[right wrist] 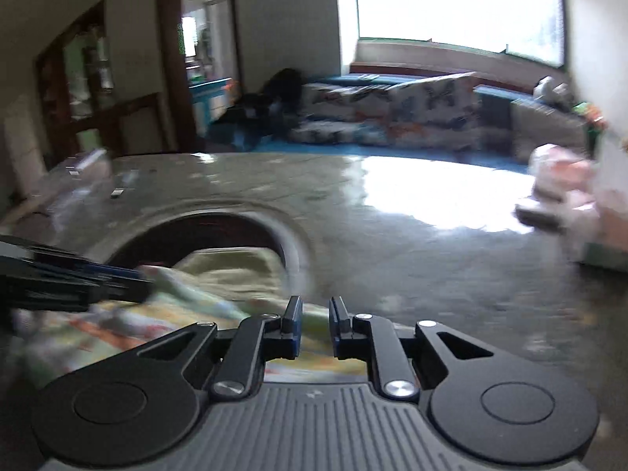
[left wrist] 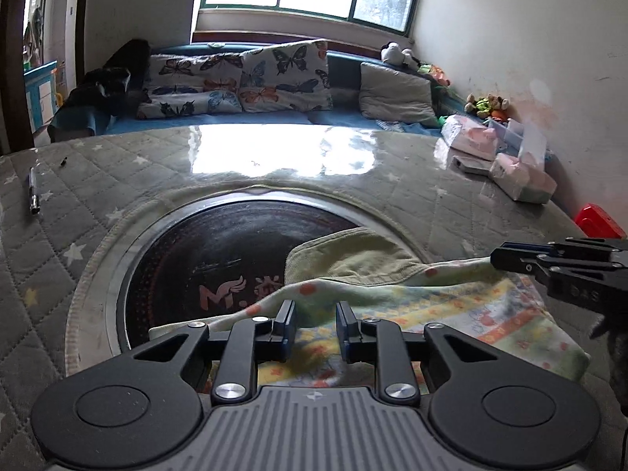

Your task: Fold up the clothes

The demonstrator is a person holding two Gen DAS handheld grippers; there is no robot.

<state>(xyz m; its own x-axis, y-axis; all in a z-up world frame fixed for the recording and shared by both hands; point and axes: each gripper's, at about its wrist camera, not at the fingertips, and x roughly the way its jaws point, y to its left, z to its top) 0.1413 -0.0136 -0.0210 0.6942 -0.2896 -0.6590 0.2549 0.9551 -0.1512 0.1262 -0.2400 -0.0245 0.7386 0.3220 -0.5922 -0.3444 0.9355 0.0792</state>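
A pale green garment (left wrist: 443, 306) with orange and yellow print lies partly folded on the table, over the edge of a round dark inset (left wrist: 219, 263). It also shows, blurred, in the right wrist view (right wrist: 219, 274). My left gripper (left wrist: 316, 316) is open, hovering just above the garment's near edge, empty. My right gripper (right wrist: 316, 312) is open over the garment's right edge, empty. It also shows at the right of the left wrist view (left wrist: 510, 259), near the garment's far right corner. The left gripper shows in the right wrist view (right wrist: 129, 278) at the left.
The table (left wrist: 78, 212) has a grey quilted star cover under clear plastic. A pen (left wrist: 34, 192) lies at far left. Tissue packs and boxes (left wrist: 514, 165) sit at far right, a red object (left wrist: 598, 221) beside them. A sofa with butterfly cushions (left wrist: 251, 78) stands behind.
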